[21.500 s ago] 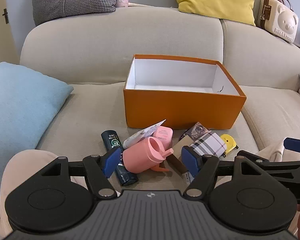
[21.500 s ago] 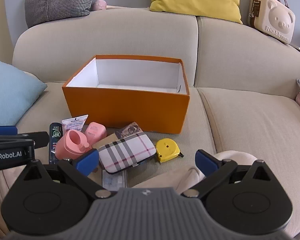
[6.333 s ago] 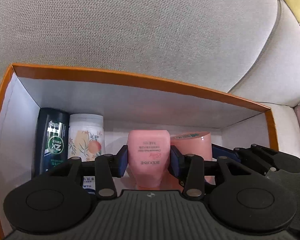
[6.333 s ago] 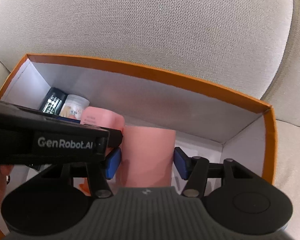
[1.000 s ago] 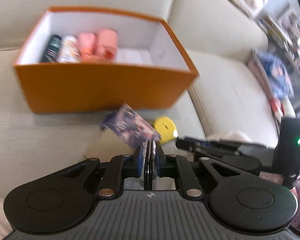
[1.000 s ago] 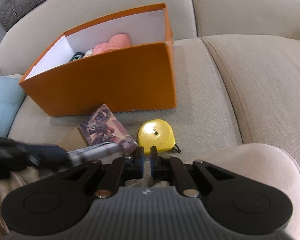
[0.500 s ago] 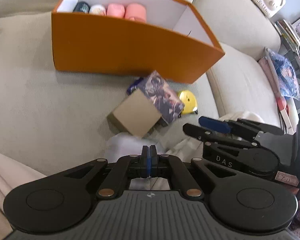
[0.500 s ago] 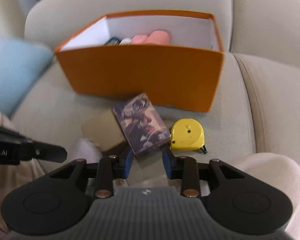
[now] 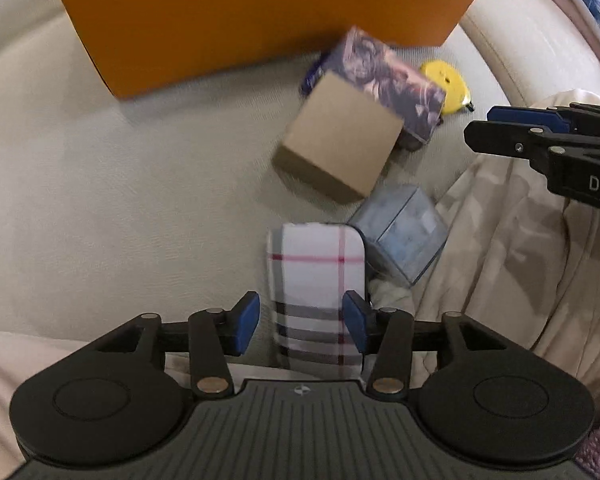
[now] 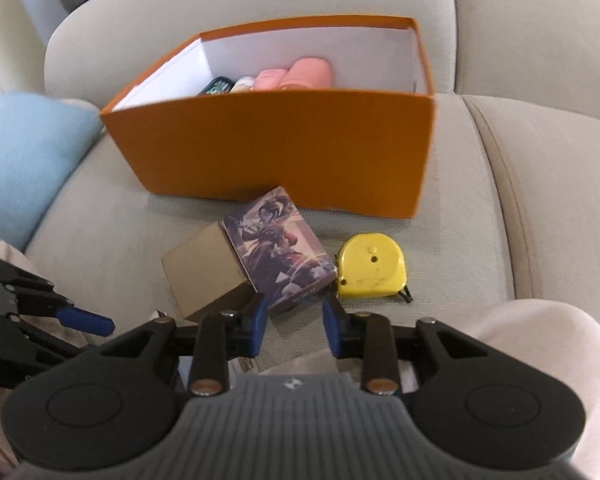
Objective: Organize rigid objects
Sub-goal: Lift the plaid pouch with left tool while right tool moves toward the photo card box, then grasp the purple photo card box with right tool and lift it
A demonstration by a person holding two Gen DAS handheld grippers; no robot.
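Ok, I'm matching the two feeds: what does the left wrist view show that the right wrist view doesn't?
Only the left wrist view: the plaid case between the left gripper's open jaws, and a clear blue box. Only the right wrist view: the orange box's interior with pink containers, and a blue cushion. Both: orange box, brown box, illustrated box, yellow tape measure.

Both hand-held grippers (image 9: 300, 322) (image 10: 294, 322) parted

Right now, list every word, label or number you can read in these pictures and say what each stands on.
"DA": white letters, cut off by the picture's edge, on the right gripper body in the left wrist view.
Dark bottle in the orange box: label too blurred to read.
Illustrated box: artwork only, no legible text.
Yellow tape measure: no text visible.
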